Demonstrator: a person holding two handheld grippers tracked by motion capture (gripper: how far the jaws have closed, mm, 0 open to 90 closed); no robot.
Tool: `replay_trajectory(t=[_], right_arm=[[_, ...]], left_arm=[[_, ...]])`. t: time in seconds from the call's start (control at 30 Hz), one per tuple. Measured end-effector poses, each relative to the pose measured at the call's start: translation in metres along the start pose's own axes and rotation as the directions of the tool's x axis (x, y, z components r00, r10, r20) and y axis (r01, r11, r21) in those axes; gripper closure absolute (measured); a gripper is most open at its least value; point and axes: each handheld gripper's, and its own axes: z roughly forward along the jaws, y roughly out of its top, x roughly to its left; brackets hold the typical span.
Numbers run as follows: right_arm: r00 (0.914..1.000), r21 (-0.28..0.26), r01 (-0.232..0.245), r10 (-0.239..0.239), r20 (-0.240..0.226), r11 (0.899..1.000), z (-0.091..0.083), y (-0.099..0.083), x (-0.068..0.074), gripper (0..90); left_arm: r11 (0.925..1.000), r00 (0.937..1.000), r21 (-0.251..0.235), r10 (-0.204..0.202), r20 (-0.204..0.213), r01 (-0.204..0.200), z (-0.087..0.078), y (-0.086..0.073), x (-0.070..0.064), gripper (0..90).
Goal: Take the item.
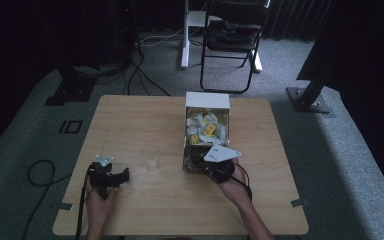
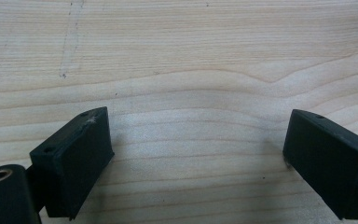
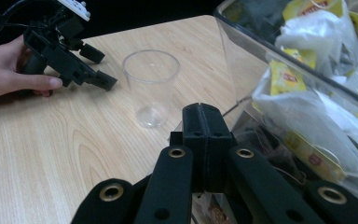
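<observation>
A clear plastic cup [image 1: 151,157] [image 3: 150,86] stands empty and upright near the middle of the wooden table [image 1: 155,210]. A white-topped clear box [image 1: 207,101] [image 3: 233,51] holds several tea bags [image 1: 206,129] [image 3: 307,116], white with yellow labels. My right gripper [image 1: 196,163] [image 3: 207,114] is shut at the box's open front, its jaws pressed together, and a thin thread runs beside the tip. My left gripper [image 1: 125,175] [image 2: 196,135] [image 3: 101,67] rests open just above bare wood, left of the cup, with nothing between its jaws.
Behind the table stand a black folding chair [image 1: 232,40] and a white desk leg [image 1: 184,35]. Cables [image 1: 40,172] lie on the grey carpet at the left. Dark stands flank the table at both back corners.
</observation>
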Motion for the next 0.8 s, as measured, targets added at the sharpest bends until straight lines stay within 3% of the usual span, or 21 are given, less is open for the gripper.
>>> replay_trajectory(t=[0.8], right_arm=[[0.9986,-0.024,0.010,-0.011,-0.051,1.000,0.020,0.026,0.015,90.0]], left_arm=[[1.0000,1.0000,0.000,0.000,0.001,0.000,0.000,0.000,0.000,8.5]])
